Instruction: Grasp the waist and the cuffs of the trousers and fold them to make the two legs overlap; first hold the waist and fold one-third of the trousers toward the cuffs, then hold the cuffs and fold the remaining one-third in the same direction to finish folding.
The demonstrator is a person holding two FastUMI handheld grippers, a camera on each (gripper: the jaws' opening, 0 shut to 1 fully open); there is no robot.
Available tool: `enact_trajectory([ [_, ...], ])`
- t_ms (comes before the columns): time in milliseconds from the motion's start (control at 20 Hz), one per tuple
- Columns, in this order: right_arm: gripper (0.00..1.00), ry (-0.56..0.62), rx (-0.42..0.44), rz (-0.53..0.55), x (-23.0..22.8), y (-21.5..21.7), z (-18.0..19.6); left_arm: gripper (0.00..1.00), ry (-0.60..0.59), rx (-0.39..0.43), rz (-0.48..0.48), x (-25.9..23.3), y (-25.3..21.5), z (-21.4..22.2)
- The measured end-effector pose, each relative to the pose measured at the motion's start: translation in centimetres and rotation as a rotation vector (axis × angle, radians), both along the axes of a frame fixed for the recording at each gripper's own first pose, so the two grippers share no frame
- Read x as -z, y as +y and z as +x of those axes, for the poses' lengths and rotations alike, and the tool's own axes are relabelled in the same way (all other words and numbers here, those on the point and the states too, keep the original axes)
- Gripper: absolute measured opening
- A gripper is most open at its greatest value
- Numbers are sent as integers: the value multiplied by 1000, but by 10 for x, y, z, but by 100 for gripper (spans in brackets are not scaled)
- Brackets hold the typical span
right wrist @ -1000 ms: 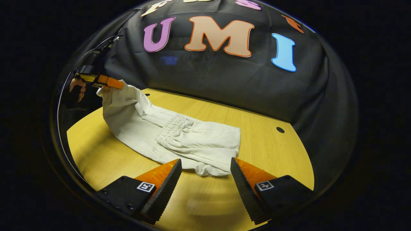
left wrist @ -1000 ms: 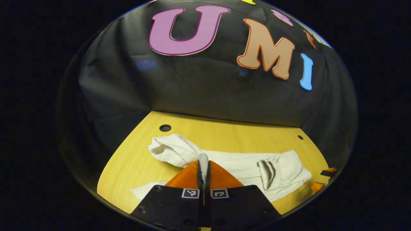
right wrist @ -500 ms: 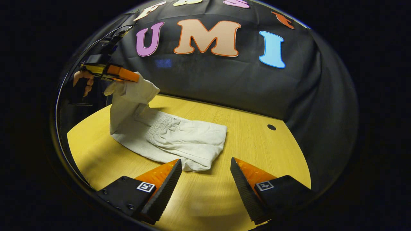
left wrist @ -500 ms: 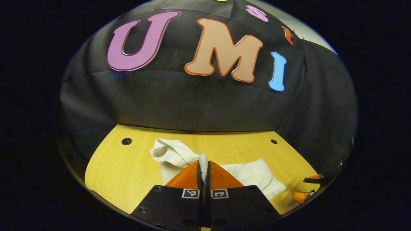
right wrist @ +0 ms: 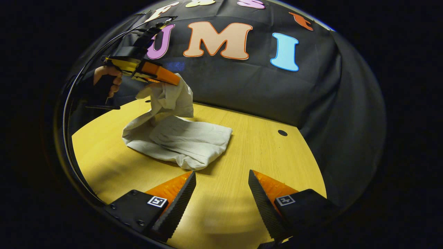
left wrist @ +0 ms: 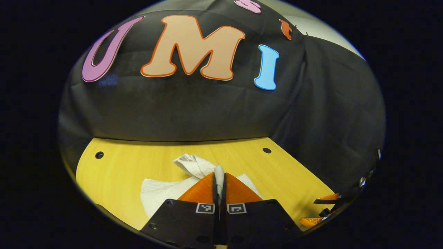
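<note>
My left gripper (right wrist: pixel 176 80) had its jaws clamped on the cuff end of the trousers (right wrist: pixel 180 140), lifted off the bench (right wrist: pixel 242 152) so that third could, I judged, fold over the pile lying toward the bench's left edge. My right gripper (right wrist: pixel 221 197) hung with jaws apart above the near edge, the trousers ahead and apart.

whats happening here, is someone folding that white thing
Yes. A person is folding white trousers on a yellow table with two handheld grippers. The left gripper is shut on one end of the cloth, holding it lifted above the folded part lying flat. The right gripper hovers open near the table's front, touching nothing.
</note>
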State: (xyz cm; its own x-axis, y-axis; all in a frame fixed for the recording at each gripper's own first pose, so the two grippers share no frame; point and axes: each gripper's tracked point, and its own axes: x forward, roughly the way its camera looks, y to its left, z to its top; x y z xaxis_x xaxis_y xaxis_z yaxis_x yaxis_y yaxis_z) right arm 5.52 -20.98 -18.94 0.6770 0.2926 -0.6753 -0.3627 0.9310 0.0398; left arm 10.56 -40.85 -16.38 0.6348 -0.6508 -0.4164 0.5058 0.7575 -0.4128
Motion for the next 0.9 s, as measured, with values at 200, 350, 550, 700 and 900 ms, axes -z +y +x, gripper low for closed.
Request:
enact_trajectory([
  [200,98,-8,14,1,-2,-24,0,0,37,34,2,24,-43,-15],
  [350,98,-9,8,7,-1,-38,-1,0,84,52,45,47,-60,-37],
  [550,98,-21,-13,19,-7,-44,3,9,84,97,64,59,-69,-62],
  [700,98,-45,-23,47,-19,-35,13,75,21,70,43,39,-56,-72],
  [900,99,-86,-19,104,-41,-9,28,95,-68,-55,88,12,6,-59],
])
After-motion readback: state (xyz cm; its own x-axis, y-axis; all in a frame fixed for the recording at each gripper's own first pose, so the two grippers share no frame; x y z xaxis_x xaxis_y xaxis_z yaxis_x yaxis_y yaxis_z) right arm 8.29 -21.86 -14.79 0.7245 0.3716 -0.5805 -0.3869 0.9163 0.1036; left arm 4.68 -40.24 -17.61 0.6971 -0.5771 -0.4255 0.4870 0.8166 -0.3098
